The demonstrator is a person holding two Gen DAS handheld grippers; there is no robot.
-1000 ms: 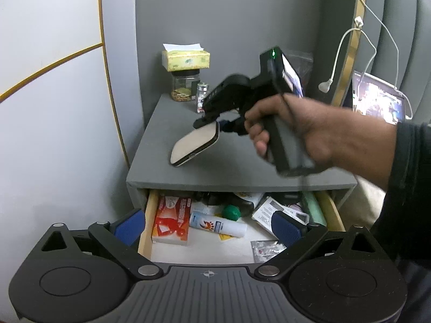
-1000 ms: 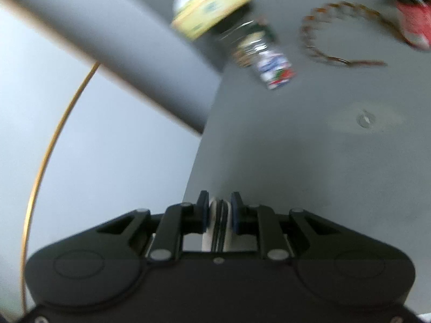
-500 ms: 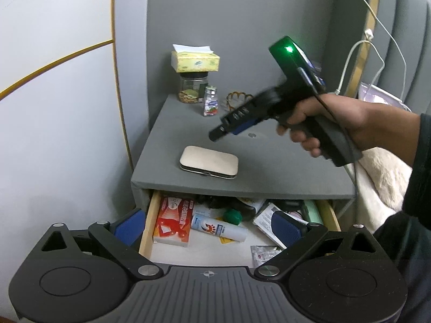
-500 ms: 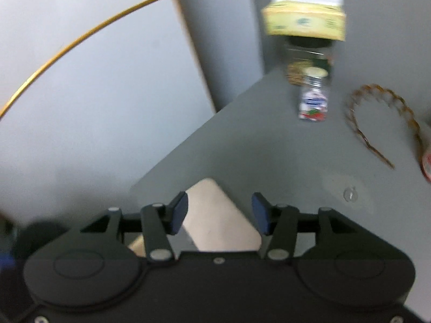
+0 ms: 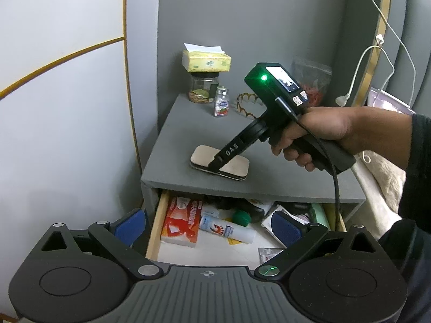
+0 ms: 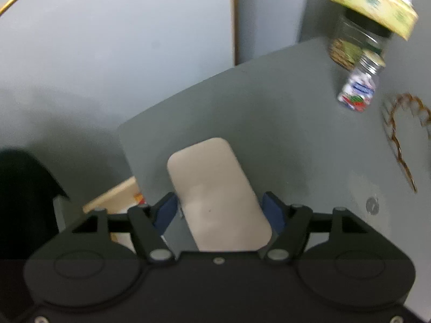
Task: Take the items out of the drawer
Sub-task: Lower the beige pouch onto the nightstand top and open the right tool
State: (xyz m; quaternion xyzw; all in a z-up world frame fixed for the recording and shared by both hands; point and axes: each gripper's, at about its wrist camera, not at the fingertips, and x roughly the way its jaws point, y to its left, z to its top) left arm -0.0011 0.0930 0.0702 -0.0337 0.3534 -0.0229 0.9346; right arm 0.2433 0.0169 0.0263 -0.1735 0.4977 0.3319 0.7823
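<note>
A beige flat case (image 5: 202, 154) lies on the grey nightstand top (image 5: 188, 123), near its front edge; it also shows in the right wrist view (image 6: 215, 188). My right gripper (image 6: 219, 210) is open above the case, its blue pads (image 6: 165, 210) on either side, not closed on it. In the left wrist view the right gripper (image 5: 215, 162) points down at the case. My left gripper (image 5: 207, 224) is open and empty, in front of the open drawer (image 5: 157, 215). The drawer holds a red-white box (image 5: 181, 222), a white tube (image 5: 229, 228), a green ball (image 5: 240, 217) and other clutter.
At the back of the nightstand stand a jar (image 5: 203, 91) with a yellow tissue pack (image 5: 206, 60) on it, a small pill bottle (image 5: 221, 102) and a brown hair band (image 5: 246, 102). White cables (image 5: 361, 62) hang at right. A wall is on the left.
One second ago my right gripper held the beige case. It set it on the nightstand top, opened, lifted off, and now hovers low over it again.
</note>
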